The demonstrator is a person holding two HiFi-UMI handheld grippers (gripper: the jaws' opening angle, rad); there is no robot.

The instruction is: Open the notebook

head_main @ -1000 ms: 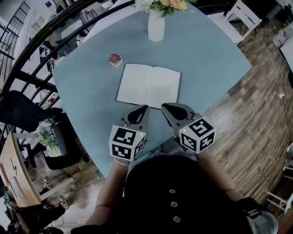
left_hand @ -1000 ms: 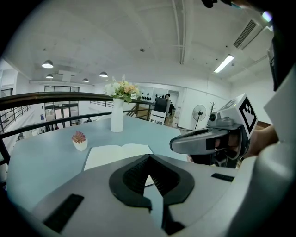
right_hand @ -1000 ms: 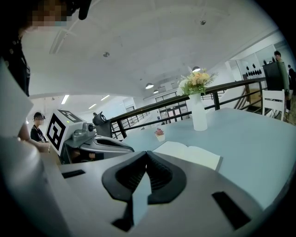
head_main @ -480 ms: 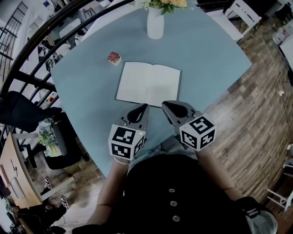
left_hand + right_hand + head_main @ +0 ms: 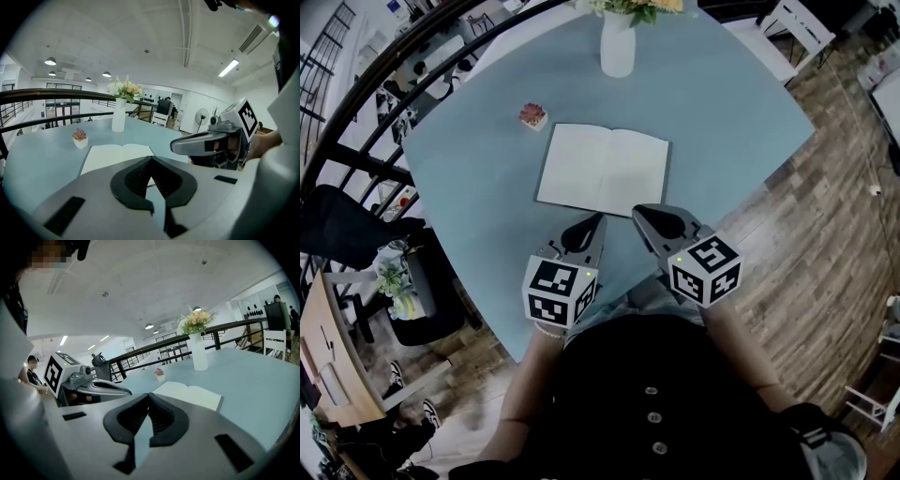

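The notebook (image 5: 603, 171) lies open and flat on the blue table (image 5: 478, 187), showing two blank white pages. My left gripper (image 5: 598, 219) and right gripper (image 5: 637, 214) hover side by side just short of its near edge, touching nothing. Both are shut and empty. In the left gripper view the jaws (image 5: 151, 159) meet at a point, with the notebook (image 5: 117, 154) beyond and the right gripper (image 5: 174, 146) alongside. In the right gripper view the jaws (image 5: 149, 395) also meet, and the notebook (image 5: 187, 393) lies ahead, with the left gripper (image 5: 129, 391) to the side.
A white vase of flowers (image 5: 618, 47) stands at the table's far side. A small potted succulent (image 5: 532, 115) sits left of the notebook. A dark railing (image 5: 356, 103) curves past the table's left, and wooden floor (image 5: 825, 216) lies to the right.
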